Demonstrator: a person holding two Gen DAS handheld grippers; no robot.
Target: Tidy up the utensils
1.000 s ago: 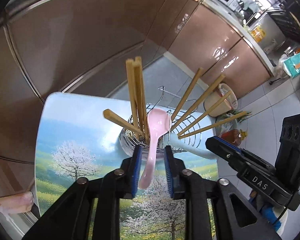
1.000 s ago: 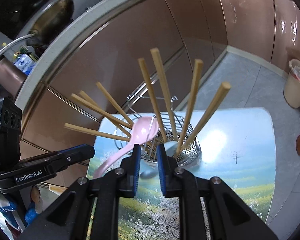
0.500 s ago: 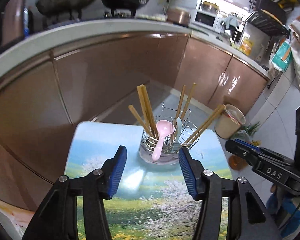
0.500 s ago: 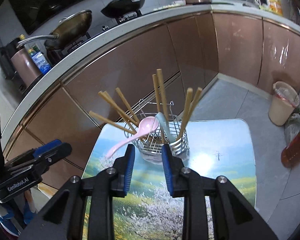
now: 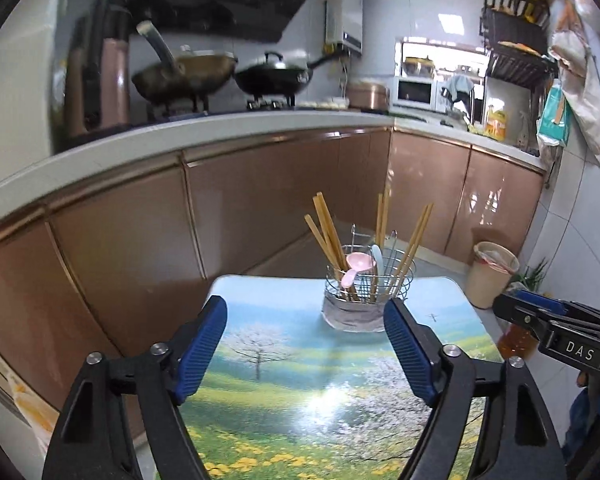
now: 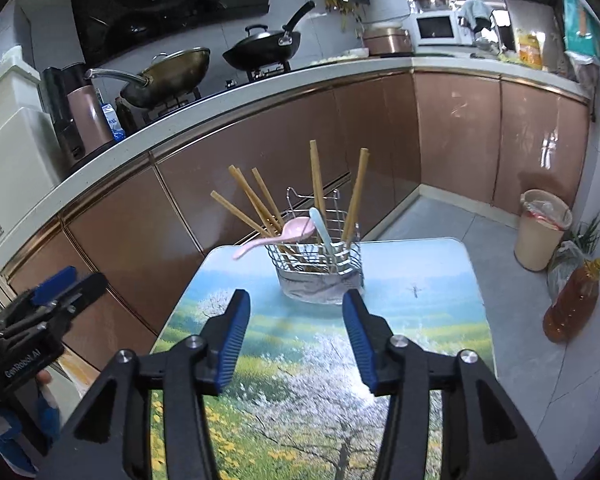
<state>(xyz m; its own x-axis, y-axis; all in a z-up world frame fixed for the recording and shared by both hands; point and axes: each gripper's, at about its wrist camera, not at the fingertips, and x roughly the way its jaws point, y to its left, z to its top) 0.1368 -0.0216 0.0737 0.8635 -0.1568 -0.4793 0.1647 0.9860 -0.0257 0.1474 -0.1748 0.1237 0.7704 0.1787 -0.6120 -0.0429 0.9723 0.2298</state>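
Note:
A wire utensil holder [image 5: 367, 282] [image 6: 320, 258] stands at the far end of a small table with a landscape print [image 5: 300, 368] [image 6: 324, 352]. In it are several wooden chopsticks [image 5: 326, 228] [image 6: 315, 176], a pink spoon [image 5: 356, 264] [image 6: 278, 236] leaning out to the left, and a light blue spoon [image 5: 378, 258] [image 6: 320, 222]. My left gripper [image 5: 306, 344] is open and empty, well short of the holder. My right gripper [image 6: 296, 326] is open and empty, also short of it.
Brown kitchen cabinets [image 5: 260, 184] and a white counter with woks [image 5: 188, 76] lie behind the table. A beige bin [image 6: 544, 228] and an oil bottle [image 6: 572, 304] stand on the floor to the right. The other gripper shows at each view's edge [image 5: 560, 332] [image 6: 40, 320].
My left gripper let go of the pink spoon, which now rests in the holder. Both grippers opened wide and drew back and up from the holder.

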